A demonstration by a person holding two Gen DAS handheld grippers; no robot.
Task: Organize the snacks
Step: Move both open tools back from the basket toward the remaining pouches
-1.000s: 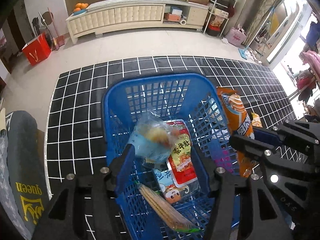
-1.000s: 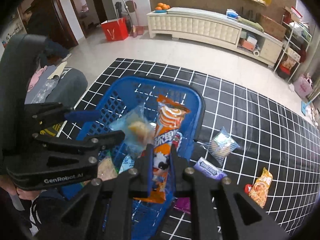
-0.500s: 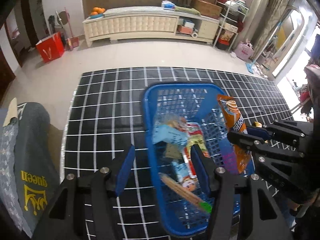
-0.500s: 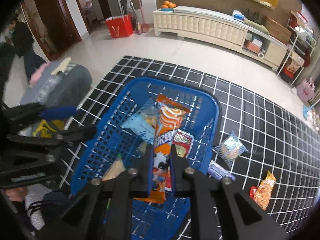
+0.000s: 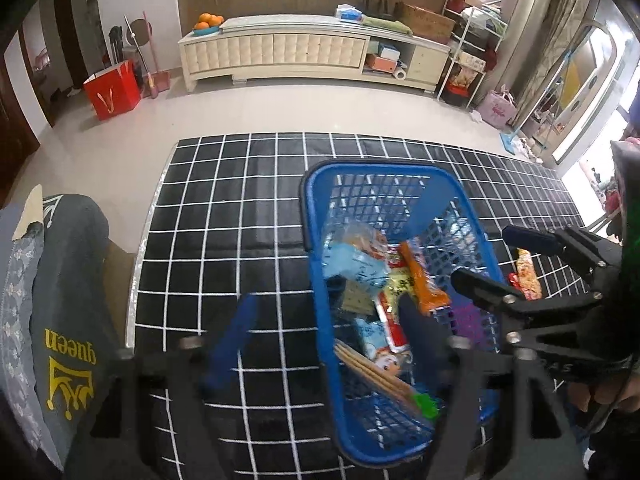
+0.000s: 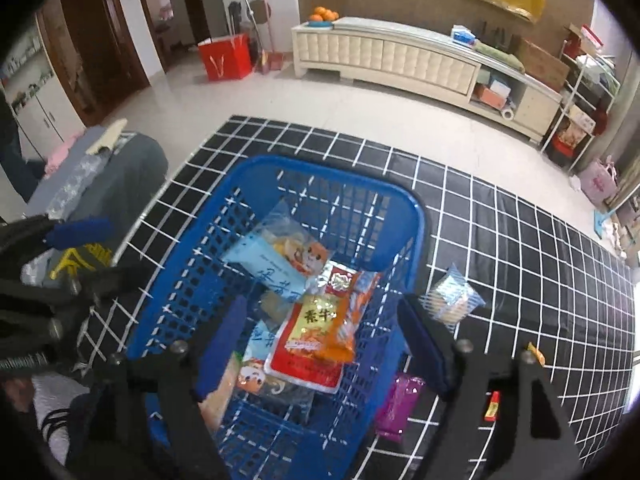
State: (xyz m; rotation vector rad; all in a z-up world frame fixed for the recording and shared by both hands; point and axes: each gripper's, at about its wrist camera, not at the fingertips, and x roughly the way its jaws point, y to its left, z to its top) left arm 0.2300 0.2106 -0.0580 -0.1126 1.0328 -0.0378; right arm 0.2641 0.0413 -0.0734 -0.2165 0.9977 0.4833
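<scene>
Both sets of jaws have just been opening and hold nothing. The left gripper (image 5: 328,332) and right gripper (image 6: 328,336) hang over the blue basket (image 6: 208,216), where the snacks (image 6: 316,328) lie.

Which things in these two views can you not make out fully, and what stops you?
- Purple packet: right wrist view, partly behind the basket wall; its print is unreadable.
- Small red item: right wrist view, too small to identify.
- Snacks at the basket bottom: both views, covered by the red pouch and orange packet.
- Left gripper: left wrist view, fingers blurred.
</scene>
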